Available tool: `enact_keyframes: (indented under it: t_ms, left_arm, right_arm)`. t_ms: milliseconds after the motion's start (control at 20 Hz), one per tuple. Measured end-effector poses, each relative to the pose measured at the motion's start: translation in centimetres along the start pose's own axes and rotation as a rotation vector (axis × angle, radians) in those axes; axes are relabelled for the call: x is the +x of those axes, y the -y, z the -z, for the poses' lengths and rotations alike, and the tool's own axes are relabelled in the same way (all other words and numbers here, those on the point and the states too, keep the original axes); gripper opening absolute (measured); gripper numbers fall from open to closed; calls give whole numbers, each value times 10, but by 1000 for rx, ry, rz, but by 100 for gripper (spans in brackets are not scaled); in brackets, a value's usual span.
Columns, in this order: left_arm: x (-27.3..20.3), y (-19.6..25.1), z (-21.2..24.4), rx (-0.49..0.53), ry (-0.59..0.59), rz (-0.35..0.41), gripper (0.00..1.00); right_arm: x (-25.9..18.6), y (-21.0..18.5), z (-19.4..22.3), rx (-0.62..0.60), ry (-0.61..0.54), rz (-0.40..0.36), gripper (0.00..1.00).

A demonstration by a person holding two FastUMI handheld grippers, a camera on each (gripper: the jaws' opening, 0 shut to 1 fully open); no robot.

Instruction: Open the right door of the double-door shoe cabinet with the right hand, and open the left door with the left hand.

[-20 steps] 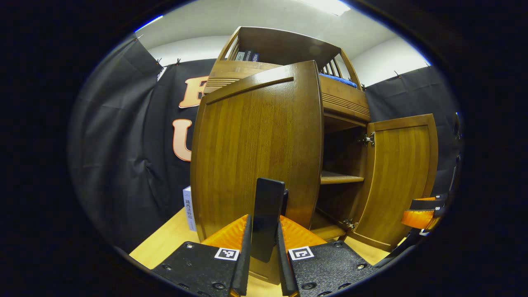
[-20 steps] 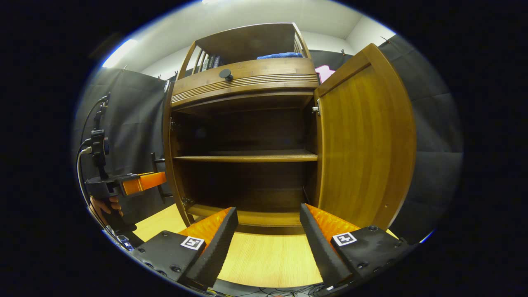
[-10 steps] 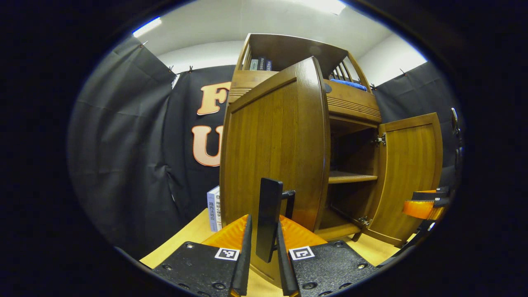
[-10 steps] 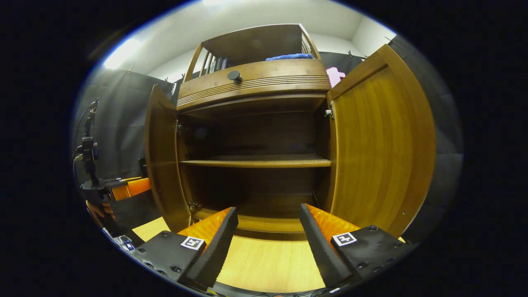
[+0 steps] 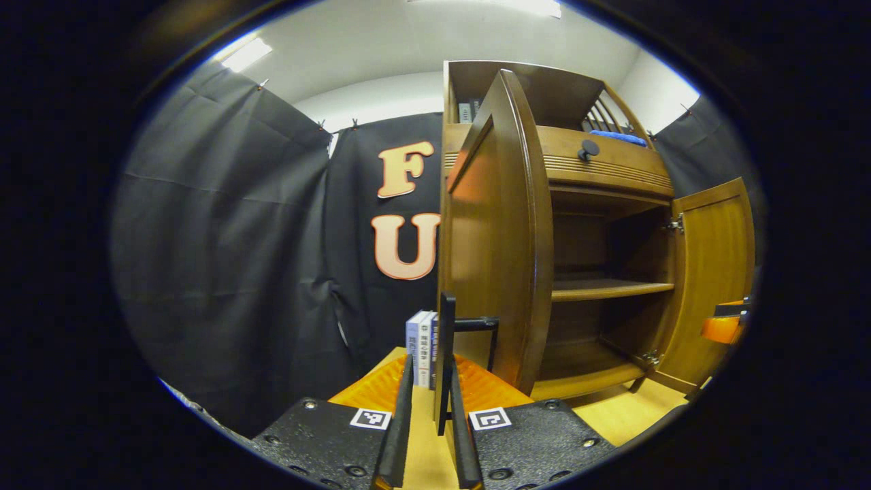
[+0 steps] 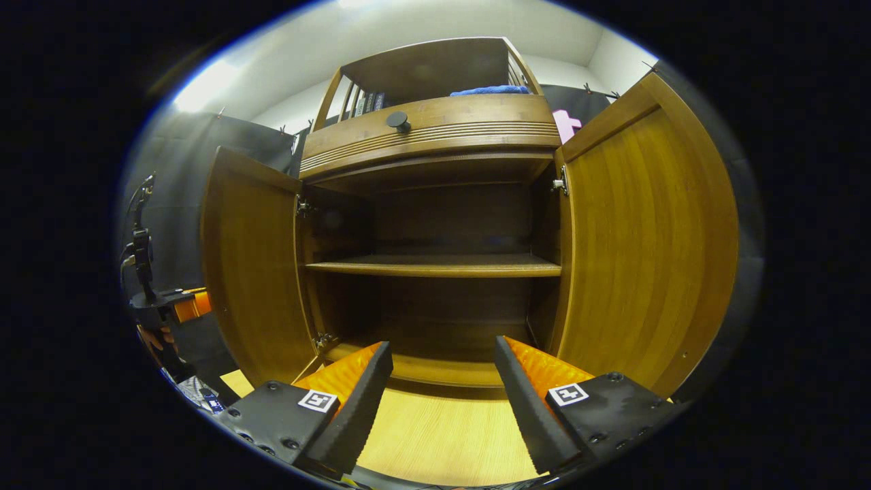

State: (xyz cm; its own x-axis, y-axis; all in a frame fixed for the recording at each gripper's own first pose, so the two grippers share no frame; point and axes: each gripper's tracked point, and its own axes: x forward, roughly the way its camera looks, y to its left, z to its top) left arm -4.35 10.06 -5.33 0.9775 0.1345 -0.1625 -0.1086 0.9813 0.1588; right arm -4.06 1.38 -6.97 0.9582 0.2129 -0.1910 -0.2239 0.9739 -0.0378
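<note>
The brown wooden shoe cabinet (image 6: pixel 435 143) stands with both doors swung out. In the left gripper view the left door (image 5: pixel 500 231) shows nearly edge-on. Its black bar handle (image 5: pixel 446 333) sits between the fingers of my left gripper (image 5: pixel 429 425), which is shut on it. The right door (image 5: pixel 714 272) stands wide beyond the shelf (image 5: pixel 605 289). In the right gripper view my right gripper (image 6: pixel 442 401) is open and holds nothing, low in front of the cabinet between the left door (image 6: pixel 252 272) and the right door (image 6: pixel 646 245). Far left, a hand holds the left gripper (image 6: pixel 180 306).
The cabinet rests on a light wooden table (image 6: pixel 442 435). A drawer with a black knob (image 6: pixel 398 121) tops the doors, and a blue cloth (image 6: pixel 490 90) lies on the upper rack. Books (image 5: pixel 423 344) stand by the cabinet's left side. Black cloth walls surround it.
The left door has swung further outward with my left gripper on its handle, from partly open to wide open. The right gripper and right door have stayed nearly still.
</note>
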Motion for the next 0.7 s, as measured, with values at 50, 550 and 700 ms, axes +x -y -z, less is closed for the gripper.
enact_keyframes:
  t_ms: [50, 550, 700]
  left_arm:
    - [-3, -4, -2, -7, 1, 17, 28]
    - [11, -53, -1, -75, 13, 227, 38]
    - [17, -70, 1, -88, 11, 278, 37]
  right_arm:
    - [0, 0, -1, 0, 0, -1, 97]
    - [11, 3, -5, 23, 1, 12, 89]
    - [10, 3, -5, 37, -5, 10, 89]
